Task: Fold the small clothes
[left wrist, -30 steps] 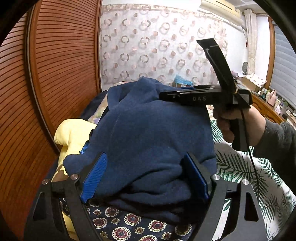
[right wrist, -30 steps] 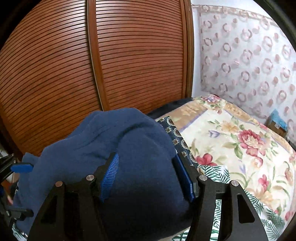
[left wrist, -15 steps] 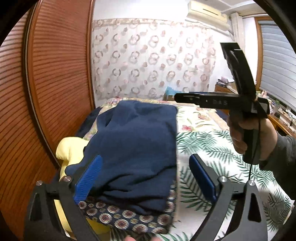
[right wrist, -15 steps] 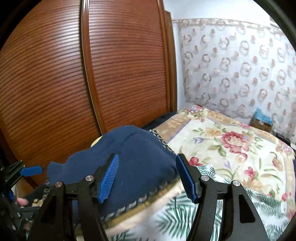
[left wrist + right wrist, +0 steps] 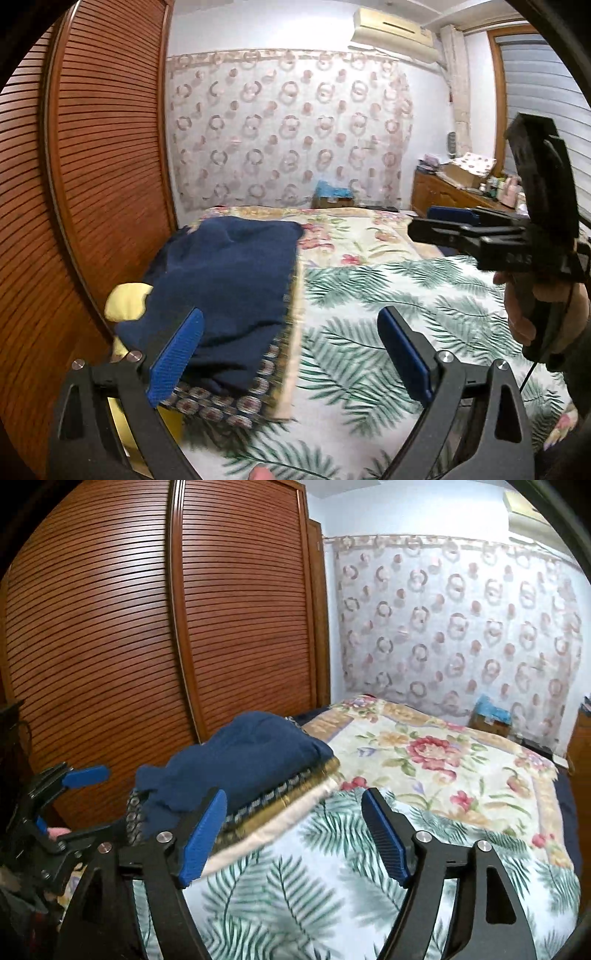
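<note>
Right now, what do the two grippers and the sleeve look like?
Both the left gripper and the right gripper have black frames, ribbed blue pads, and silver screws. The right one carries white lettering and a thin black cable. The sleeve is dark grey.

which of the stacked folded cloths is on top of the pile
The plain navy blue fleece cloth tops the pile; the dark medallion-patterned cloth and the cream cloth only show as edges beneath it.

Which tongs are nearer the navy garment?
Left. The left tongs sit at the navy garment's near edge, open and empty; the right tongs are off beside it, empty, jaws opening.
</note>
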Action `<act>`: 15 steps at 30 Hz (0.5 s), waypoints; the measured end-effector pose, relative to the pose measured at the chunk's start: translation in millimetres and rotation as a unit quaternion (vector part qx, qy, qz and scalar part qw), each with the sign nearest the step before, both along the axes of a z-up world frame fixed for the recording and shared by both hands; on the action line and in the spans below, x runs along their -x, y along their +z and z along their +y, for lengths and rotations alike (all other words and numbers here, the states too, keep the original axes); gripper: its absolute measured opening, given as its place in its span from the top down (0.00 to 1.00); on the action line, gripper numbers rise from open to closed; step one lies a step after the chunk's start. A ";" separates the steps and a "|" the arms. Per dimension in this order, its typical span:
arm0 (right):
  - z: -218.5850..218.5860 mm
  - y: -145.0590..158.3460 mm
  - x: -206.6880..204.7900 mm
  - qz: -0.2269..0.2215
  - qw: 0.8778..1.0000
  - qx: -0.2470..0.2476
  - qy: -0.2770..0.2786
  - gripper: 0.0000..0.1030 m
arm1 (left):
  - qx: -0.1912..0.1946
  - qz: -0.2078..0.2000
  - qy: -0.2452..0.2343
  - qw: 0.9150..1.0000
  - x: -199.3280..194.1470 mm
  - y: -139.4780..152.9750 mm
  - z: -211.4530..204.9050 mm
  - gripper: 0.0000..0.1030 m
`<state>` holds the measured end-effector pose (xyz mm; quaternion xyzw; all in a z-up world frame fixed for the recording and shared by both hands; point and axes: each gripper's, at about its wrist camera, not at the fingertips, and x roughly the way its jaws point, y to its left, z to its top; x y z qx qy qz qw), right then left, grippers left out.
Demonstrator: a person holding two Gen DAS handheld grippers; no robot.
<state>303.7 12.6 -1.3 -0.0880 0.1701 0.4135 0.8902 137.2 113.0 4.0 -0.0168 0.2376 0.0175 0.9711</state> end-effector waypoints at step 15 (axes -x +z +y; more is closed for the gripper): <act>-100.4 -2.6 131.0 0.006 0.996 -0.014 -0.088 0.18 | 0.005 0.007 -0.042 0.999 30.7 -3.8 -78.1 0.07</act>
